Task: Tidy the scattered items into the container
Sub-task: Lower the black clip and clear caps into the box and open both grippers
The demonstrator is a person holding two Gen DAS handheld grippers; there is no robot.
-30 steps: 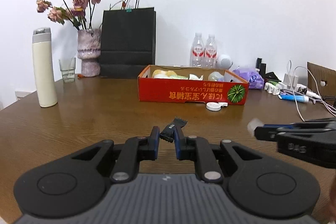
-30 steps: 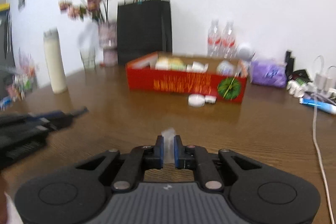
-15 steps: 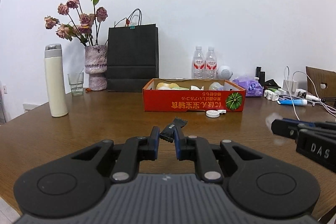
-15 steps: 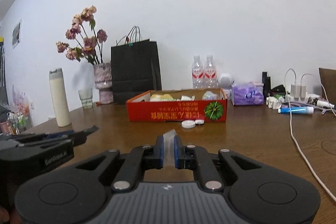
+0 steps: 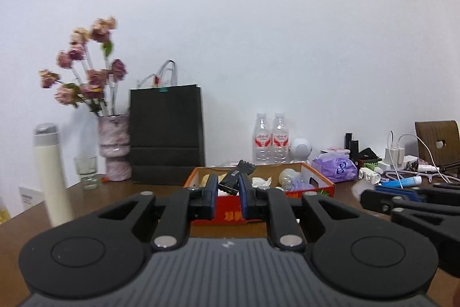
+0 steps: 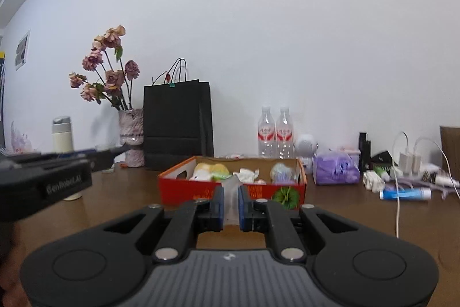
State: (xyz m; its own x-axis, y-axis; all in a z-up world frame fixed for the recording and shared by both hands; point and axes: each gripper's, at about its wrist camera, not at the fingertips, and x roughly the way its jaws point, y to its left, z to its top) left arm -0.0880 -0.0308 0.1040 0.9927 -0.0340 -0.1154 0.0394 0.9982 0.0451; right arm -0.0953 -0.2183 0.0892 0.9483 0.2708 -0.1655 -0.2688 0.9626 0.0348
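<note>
The little black packet (image 5: 234,177) sits tilted, long axis running up and to the right, clamped in the left hand-held gripper (image 5: 227,193) in front of the red box (image 6: 201,193). The right hand-held gripper (image 6: 231,202) is pinched on a whitish translucent piece (image 6: 231,192). The box on the bench (image 6: 345,209) has yellowish stuff, crumpled white bits and a clear bulb-like thing inside.

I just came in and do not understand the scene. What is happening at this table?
A person is tidying with two handheld grippers. The left gripper has its jaws shut on a small black packet; the right gripper is shut on a small translucent white piece. Both are held before the red cardboard box, which already contains several items.
</note>
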